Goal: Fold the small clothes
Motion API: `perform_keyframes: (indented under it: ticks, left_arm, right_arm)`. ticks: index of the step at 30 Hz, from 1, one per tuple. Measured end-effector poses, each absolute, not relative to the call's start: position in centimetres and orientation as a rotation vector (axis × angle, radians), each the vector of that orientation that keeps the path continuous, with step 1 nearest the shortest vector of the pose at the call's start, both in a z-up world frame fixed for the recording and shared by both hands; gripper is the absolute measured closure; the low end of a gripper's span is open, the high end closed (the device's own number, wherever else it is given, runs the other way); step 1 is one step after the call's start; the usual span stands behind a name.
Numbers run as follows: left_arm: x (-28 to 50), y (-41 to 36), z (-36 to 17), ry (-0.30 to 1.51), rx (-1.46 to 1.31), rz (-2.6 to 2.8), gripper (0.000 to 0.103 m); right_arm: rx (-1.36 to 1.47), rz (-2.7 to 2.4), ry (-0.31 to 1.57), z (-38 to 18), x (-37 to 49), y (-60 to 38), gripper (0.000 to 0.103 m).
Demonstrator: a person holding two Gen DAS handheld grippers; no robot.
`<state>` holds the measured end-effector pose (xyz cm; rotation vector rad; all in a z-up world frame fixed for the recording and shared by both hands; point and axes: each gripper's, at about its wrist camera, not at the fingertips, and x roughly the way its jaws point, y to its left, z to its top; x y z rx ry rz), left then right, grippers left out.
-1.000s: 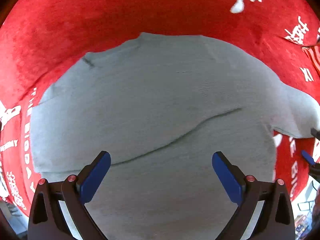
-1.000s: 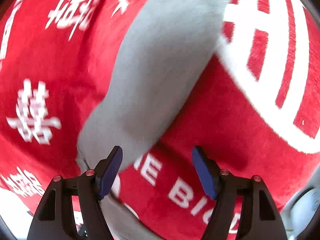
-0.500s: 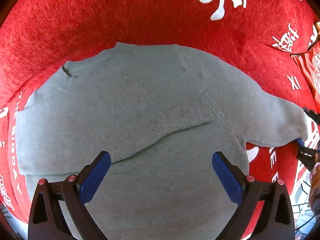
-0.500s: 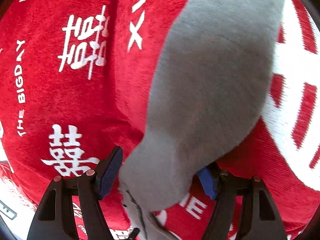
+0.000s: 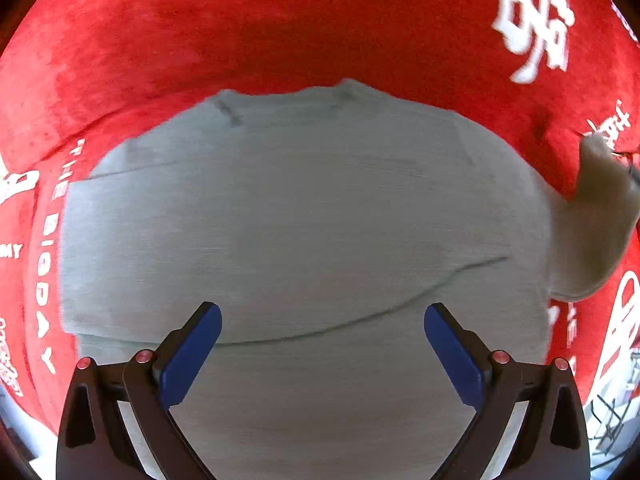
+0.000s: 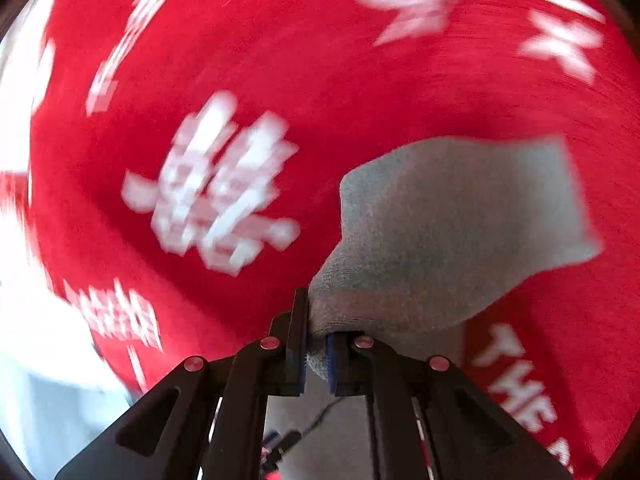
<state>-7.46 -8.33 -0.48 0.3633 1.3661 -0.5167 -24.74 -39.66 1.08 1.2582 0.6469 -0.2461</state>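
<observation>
A small grey knit sweater (image 5: 304,220) lies flat on a red cloth, its left sleeve folded across the body. My left gripper (image 5: 322,338) is open and empty above the sweater's lower part. The right sleeve (image 5: 600,216) is lifted at the right edge of the left wrist view. In the right wrist view my right gripper (image 6: 316,354) is shut on the end of that sleeve (image 6: 452,224), which hangs raised over the cloth. The view is blurred by motion.
The red cloth (image 5: 320,20) with white characters and lettering covers the table in both views (image 6: 280,60). The cloth's edge and a pale floor (image 6: 60,400) show at the lower left of the right wrist view.
My right gripper closed on the sleeve end and lifted it off the cloth, swinging quickly. The left gripper stayed open and shifted slightly over the sweater.
</observation>
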Motion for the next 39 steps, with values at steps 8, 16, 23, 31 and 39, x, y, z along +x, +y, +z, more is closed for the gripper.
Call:
perform_keyframes:
  ticks: [8,16,23,31,39]
  left_arm:
    - [-3.9,-0.5,0.1,1.325,0.276,-0.375,0.001]
    - [-1.4,4.6,-0.5,1.337,0.239,-0.335,0.001]
    - [0.0,7.0,0.4,1.348,0.099,-0.427,0.001]
    - [2.2,8.9,1.0,1.353,-0.073,-0.5,0.001]
    - [2.9,9.6,-0.9,1.435,-0.171,-0.512,0.001]
  right_arm:
    - [0.955,0.078,0.989,-0.4,-9.7,-24.8,0.095]
    - [1.092,-0.04,1.176,-7.1,-8.8,-21.0,0.059]
    - [1.207,-0.266,0.994,-5.7,-9.5,-24.6,0.07]
    - [0.668,0.078,1.135,-2.1,-1.7,-15.7,0.096]
    - [0.377,0.212,1.352,-5.0,-4.0,-8.2,0.067]
